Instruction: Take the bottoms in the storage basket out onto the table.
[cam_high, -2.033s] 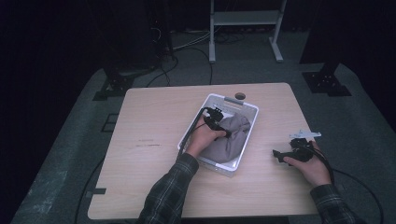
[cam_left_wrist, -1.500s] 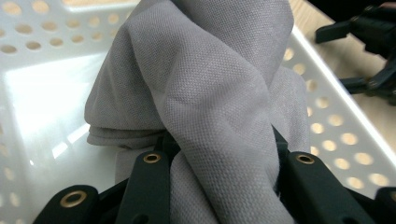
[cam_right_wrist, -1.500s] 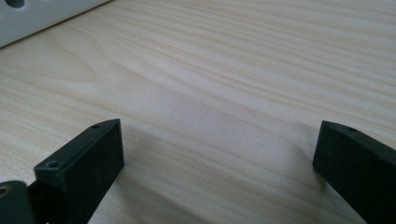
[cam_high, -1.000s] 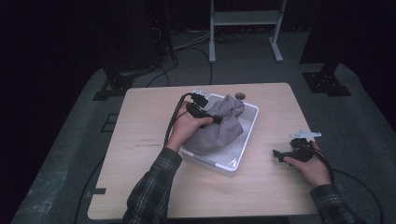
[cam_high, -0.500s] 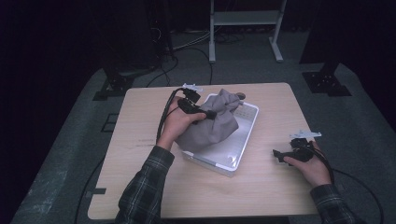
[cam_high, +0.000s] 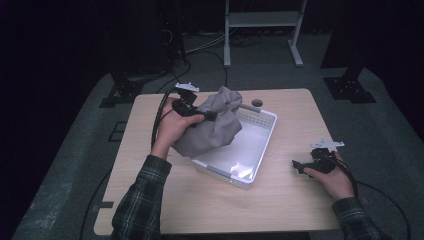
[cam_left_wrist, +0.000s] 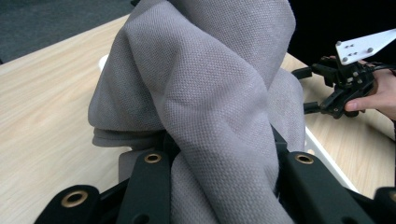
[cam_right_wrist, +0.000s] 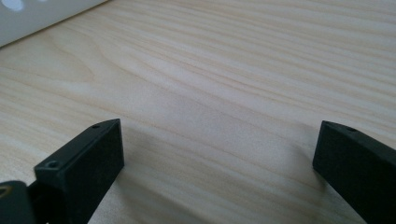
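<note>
Grey cloth lifted out of the white basket

The bunched grey woven cloth (cam_high: 212, 125) hangs clamped in my left gripper (cam_high: 197, 114), its jaws closed tight on a fold; a second ago it lay down in the white perforated plastic basket (cam_high: 260, 145), and now it is raised over the basket's left rim, so I judge the emptying nearly done. My right gripper (cam_high: 306, 166) stays resting on the pale wooden table (cam_high: 210, 200), well apart from the cloth, jaws spread wide and holding nothing
</note>
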